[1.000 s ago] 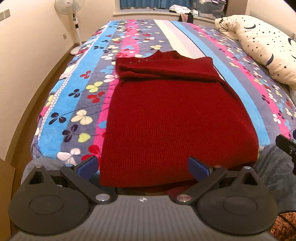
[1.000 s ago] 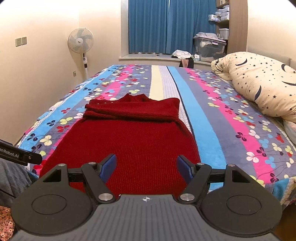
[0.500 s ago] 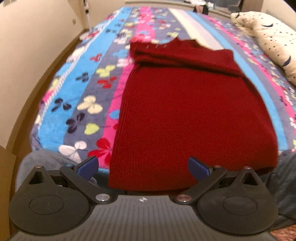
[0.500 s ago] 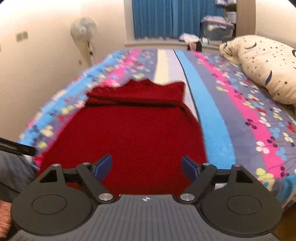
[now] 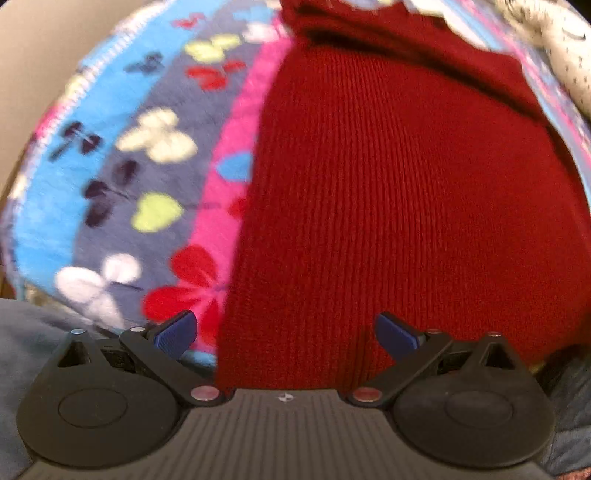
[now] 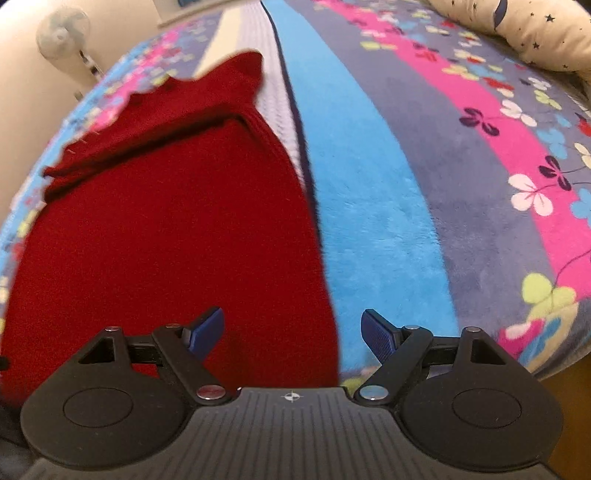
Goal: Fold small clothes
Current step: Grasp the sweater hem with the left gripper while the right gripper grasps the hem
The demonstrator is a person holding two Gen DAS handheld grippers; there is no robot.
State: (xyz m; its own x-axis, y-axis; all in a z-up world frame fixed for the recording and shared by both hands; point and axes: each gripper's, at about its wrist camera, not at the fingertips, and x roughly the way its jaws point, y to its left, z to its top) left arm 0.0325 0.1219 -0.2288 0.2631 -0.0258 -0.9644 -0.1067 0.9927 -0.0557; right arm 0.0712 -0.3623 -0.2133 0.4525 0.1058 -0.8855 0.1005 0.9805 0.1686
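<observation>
A dark red knitted sweater [image 5: 406,206] lies flat on the bed, its sleeves folded across the far end. My left gripper [image 5: 286,334] hangs open just above the sweater's near left corner, blue pads wide apart, the hem's left edge between them. In the right wrist view the same sweater [image 6: 166,236] fills the left half. My right gripper [image 6: 293,330] is open over the near right corner, its left pad over the knit and its right pad over the blue stripe. Neither gripper holds anything.
The bed is covered by a striped flowered blanket [image 6: 461,184] that drops off at the near edge. A star-print pillow [image 6: 517,26] lies at the far right. A standing fan [image 6: 62,33] is by the wall at the far left. Grey cloth [image 5: 29,339] shows at the near left.
Both grippers have dropped and tipped downward toward the sweater's near hem. The left one shifted over the left corner, the right one over the right corner. Both stay open.
</observation>
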